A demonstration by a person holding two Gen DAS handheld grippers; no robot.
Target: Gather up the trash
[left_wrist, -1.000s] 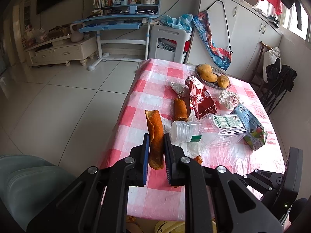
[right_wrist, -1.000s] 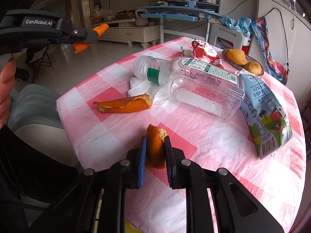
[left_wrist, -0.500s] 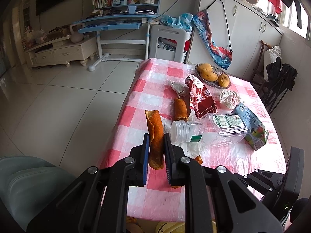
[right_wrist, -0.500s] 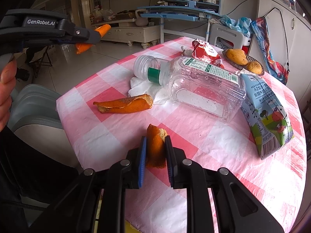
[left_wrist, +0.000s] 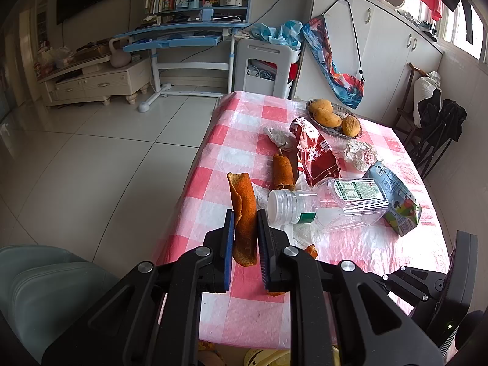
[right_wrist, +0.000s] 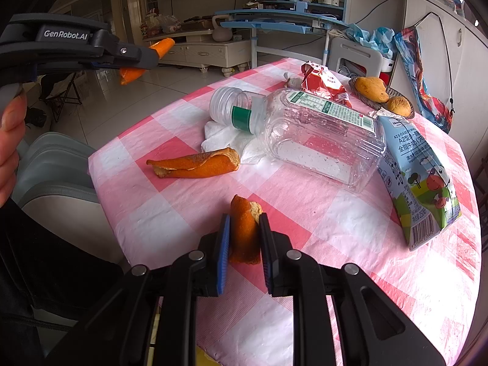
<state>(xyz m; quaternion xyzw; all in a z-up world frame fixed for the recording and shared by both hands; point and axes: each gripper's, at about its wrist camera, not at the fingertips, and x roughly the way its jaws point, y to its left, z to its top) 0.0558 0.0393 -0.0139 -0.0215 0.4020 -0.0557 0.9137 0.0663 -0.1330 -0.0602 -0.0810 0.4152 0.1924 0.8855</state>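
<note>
My left gripper (left_wrist: 245, 238) is shut on a long orange peel (left_wrist: 242, 210) and holds it upright in the air beside the table's left edge; it also shows in the right wrist view (right_wrist: 143, 59). My right gripper (right_wrist: 243, 238) is shut on a shorter orange peel (right_wrist: 244, 228) just above the pink checked tablecloth (right_wrist: 170, 219). A third peel (right_wrist: 195, 164) lies on the cloth by a white tissue (right_wrist: 219, 135). An empty clear plastic bottle (right_wrist: 308, 134), a milk carton (right_wrist: 418, 174) and a red snack wrapper (right_wrist: 323, 84) lie further back.
A dish of mangoes (left_wrist: 334, 117) and a crumpled wrapper (left_wrist: 360, 154) sit at the table's far end. A grey-green chair (left_wrist: 45, 292) stands at the near left. A yellow container (left_wrist: 268, 357) shows below the table's near edge. Tiled floor lies to the left.
The left gripper has drifted a little with its peel. The right gripper keeps its peel in the same place. Nothing taken or let go.
</note>
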